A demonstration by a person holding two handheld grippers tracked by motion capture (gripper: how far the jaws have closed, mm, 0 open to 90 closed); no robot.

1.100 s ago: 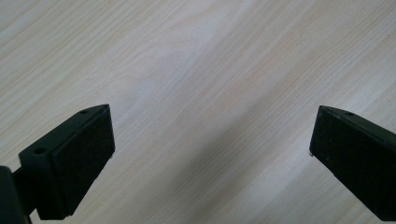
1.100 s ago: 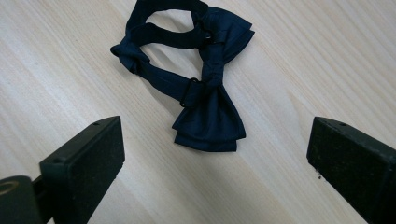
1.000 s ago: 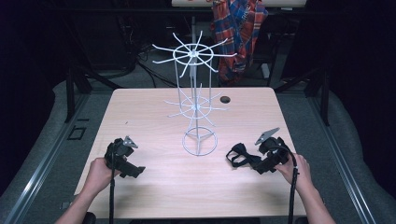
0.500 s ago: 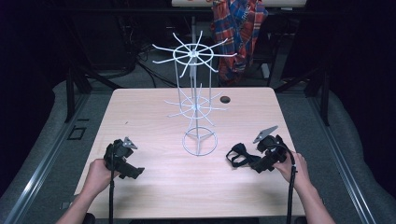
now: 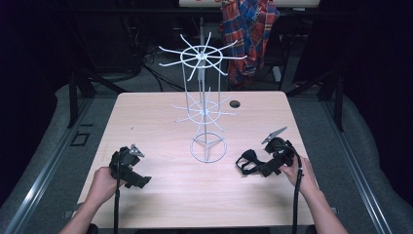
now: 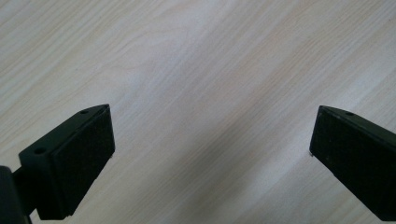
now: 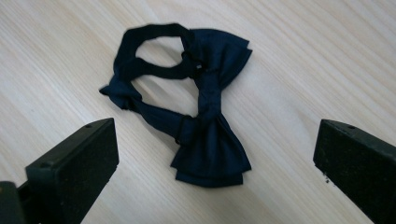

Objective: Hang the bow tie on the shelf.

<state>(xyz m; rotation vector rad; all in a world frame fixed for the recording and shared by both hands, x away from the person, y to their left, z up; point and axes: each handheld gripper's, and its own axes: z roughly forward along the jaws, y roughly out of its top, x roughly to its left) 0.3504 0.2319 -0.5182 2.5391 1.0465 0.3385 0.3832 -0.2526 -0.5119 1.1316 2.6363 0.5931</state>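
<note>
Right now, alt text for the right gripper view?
A dark navy bow tie with its looped strap lies flat on a pale wood table, untouched. The right tool points down at it, its two black jaws wide open, one on either side.

A: What lies ahead of the left gripper (image 6: pixel 212 154) in the left gripper view?

B: Pale wood, the table (image 6: pixel 196 60), with its grain running slantwise from lower left to upper right.

A: And the jaws?

B: Two black blocks, one at the lower left, one at the lower right, standing wide apart. The left one shows a flat inner pad and two small screw holes on its top face. The right one is cut off by the edge.

A: Anything between them?

B: Just bare wood. A soft grey shadow falls across the boards from the lower middle, and a faint bright sheen sits toward the upper left.
</note>
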